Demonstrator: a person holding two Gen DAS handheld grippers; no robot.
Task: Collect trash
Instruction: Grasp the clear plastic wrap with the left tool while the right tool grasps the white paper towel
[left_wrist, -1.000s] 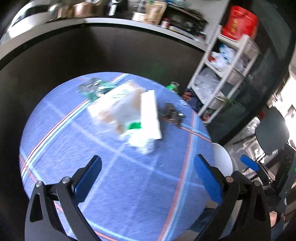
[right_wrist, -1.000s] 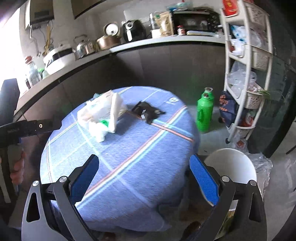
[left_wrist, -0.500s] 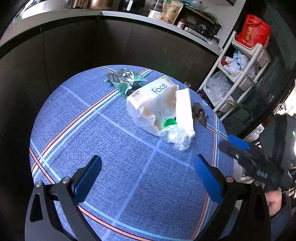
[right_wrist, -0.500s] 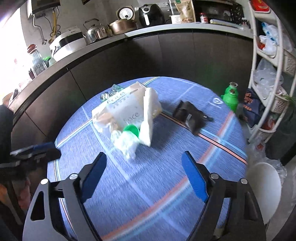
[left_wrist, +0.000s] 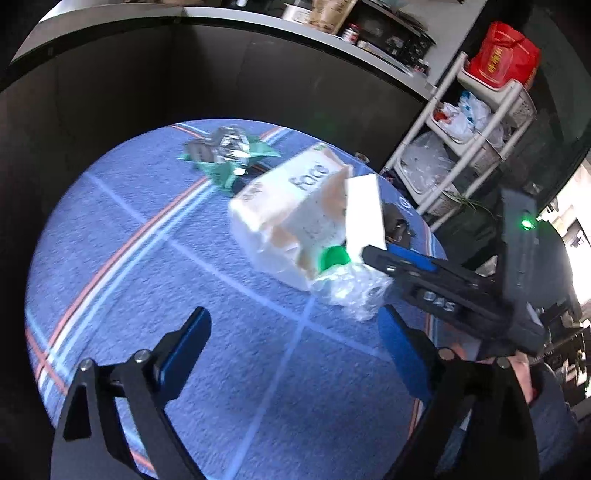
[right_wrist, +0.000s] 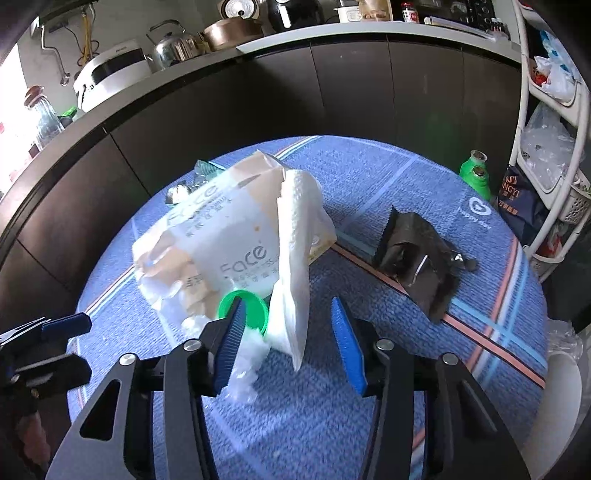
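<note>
Crinkled clear plastic marks the nearest piece of trash in the left wrist view: a crushed bottle (left_wrist: 351, 288) with a green cap (left_wrist: 333, 257) lies on the blue striped tablecloth (left_wrist: 147, 295), touching a torn white tissue pack (left_wrist: 291, 206) and a folded paper towel (left_wrist: 364, 210). All three look light, soft and easily deformed; the bottle's film is likely slippery, so its stiff capped neck seems the surest place to take hold. The left gripper (left_wrist: 295, 347) hangs short of the pile with its jaws spread wide and nothing between them, while the right gripper (left_wrist: 391, 258) reaches in from the right, its tips at the bottle and towel. A foil and green wrapper (left_wrist: 229, 155) lies beyond the pack, near the far edge. In the right wrist view, the right gripper (right_wrist: 291, 332) has its jaws open, straddling the hanging corner of the paper towel (right_wrist: 295, 258), its left finger (right_wrist: 231, 339) just in front of the green cap (right_wrist: 242, 306) and the crumpled bottle (right_wrist: 245, 363). The tissue pack (right_wrist: 218, 236) crowds closely behind, so a closing pinch may catch the towel with the bottle. A black crumpled wrapper (right_wrist: 417, 254) lies apart on the right, and a white bin (right_wrist: 554, 413) stands beyond the table edge at lower right.
</note>
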